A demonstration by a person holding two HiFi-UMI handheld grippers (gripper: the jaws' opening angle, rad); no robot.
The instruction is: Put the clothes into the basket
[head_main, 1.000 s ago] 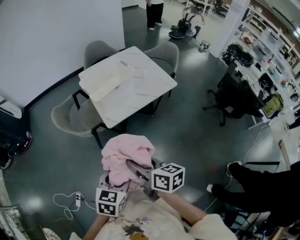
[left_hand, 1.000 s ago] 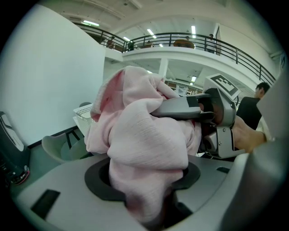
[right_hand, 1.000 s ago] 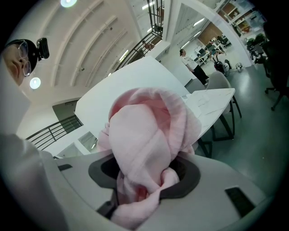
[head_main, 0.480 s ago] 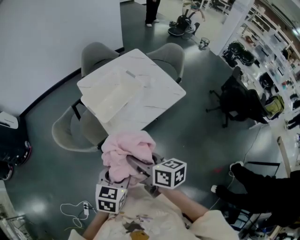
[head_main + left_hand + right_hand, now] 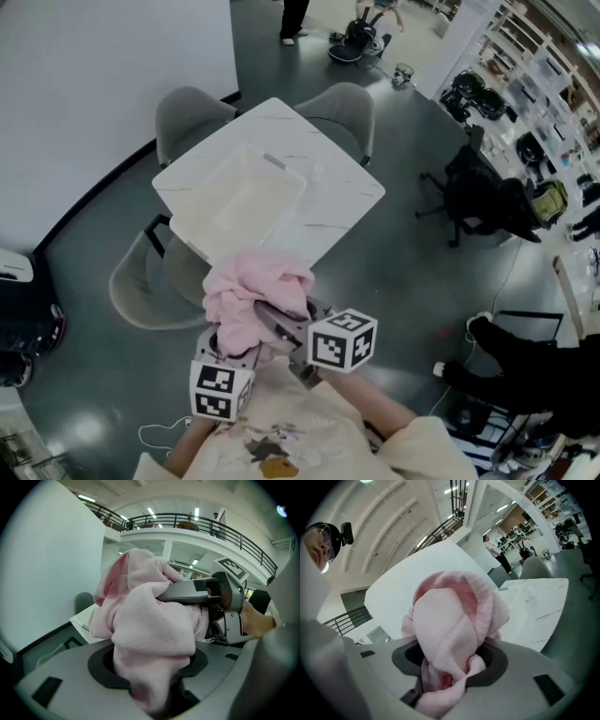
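Note:
A bundled pink garment (image 5: 251, 298) hangs in the air in front of the person, held from both sides. My left gripper (image 5: 234, 349) is shut on its lower left part, and the cloth (image 5: 150, 625) fills its jaws and hides the fingertips. My right gripper (image 5: 278, 330) is shut on the same garment (image 5: 452, 630), which bulges out of its jaws. The other gripper's dark arm (image 5: 194, 592) crosses the left gripper view. Beyond the bundle, a shallow white basket (image 5: 239, 199) lies on a white marble table (image 5: 333, 192).
Grey chairs (image 5: 187, 111) stand round the table, one (image 5: 141, 286) at its near left corner. A black office chair (image 5: 483, 202) and cluttered desks are at the right. A person's dark leg and white shoe (image 5: 487, 352) are at the lower right. A white cable (image 5: 159, 433) lies on the floor.
The table and basket have come nearer and now lie just beyond the pink bundle. Both grippers keep the same hold on the garment.

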